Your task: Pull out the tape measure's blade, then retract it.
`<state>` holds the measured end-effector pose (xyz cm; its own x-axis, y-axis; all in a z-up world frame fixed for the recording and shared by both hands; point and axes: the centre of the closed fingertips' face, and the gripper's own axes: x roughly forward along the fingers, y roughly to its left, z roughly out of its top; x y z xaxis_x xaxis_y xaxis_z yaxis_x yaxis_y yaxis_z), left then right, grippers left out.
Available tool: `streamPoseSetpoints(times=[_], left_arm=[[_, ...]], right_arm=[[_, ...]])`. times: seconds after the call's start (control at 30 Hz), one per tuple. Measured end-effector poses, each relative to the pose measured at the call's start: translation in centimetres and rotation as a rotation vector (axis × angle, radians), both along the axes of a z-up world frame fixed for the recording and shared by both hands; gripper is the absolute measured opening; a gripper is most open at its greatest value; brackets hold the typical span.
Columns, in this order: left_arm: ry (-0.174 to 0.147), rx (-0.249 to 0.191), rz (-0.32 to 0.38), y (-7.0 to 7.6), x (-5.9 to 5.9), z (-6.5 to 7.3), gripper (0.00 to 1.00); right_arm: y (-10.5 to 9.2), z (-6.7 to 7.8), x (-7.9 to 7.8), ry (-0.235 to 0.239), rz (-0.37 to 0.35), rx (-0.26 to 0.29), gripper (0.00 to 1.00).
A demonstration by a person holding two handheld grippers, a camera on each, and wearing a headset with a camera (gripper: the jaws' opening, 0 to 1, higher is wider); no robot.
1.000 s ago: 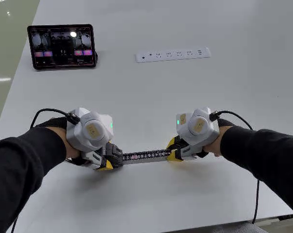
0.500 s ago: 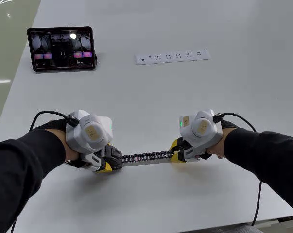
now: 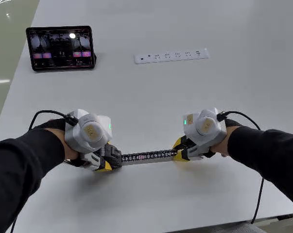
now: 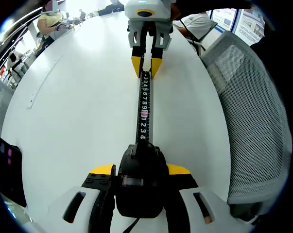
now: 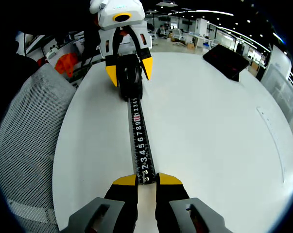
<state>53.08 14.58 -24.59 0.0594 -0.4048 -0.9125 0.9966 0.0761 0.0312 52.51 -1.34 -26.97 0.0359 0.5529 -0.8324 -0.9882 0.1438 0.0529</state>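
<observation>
Left gripper [image 3: 106, 162] clamped on the tape measure case [image 4: 139, 179], resting on the table [image 3: 151, 97]. Right gripper [image 3: 178, 151] pinches the blade [image 3: 146, 157] tip and has slid slightly further right, so more blade shows. Pull-out is under way; retract not yet done. Beyond: power strip [image 3: 171, 56], tablet [image 3: 61, 47].

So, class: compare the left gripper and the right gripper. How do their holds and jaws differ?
The left gripper clamps the black tape measure case; the right gripper pinches the tip of the blade. The left gripper's jaws stand wide around the case; the right gripper's sit nearly together on the thin blade. Both have yellow-tipped jaws and face each other along the blade, low over the white table.
</observation>
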Motion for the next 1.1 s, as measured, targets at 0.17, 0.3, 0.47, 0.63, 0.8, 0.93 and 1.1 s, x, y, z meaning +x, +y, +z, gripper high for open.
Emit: streamPoseSetpoints(times=[0.17,0.3,0.47,0.63,0.8,0.93,1.1], left_arm=[[0.001,0.0,-0.001,0.0,0.0,0.0,0.34],[0.001,-0.001,0.0,0.0,0.0,0.0,0.34],[0.0,0.001,-0.001,0.0,0.0,0.0,0.34],[-0.001,-0.001,0.0,0.0,0.0,0.0,0.34],[-0.003,-0.001,0.0,0.0,0.0,0.0,0.34],[-0.002,-0.001,-0.001,-0.1,-0.1,0.0,0.34],[-0.001,-0.001,-0.001,-0.1,-0.1,0.0,0.34]], right_arm=[[-0.3,0.0,0.0,0.001,-0.003,-0.001,0.09],[-0.6,-0.1,0.0,0.003,-0.007,0.0,0.09],[-0.9,-0.1,0.0,0.002,-0.005,-0.005,0.09],[-1.2,-0.1,-0.1,0.001,-0.004,-0.008,0.09],[-1.5,-0.1,-0.1,0.0,0.0,-0.014,0.09],[-1.9,-0.1,-0.1,0.001,-0.001,-0.016,0.09],[-2.3,-0.1,-0.1,0.001,-0.002,-0.018,0.09]])
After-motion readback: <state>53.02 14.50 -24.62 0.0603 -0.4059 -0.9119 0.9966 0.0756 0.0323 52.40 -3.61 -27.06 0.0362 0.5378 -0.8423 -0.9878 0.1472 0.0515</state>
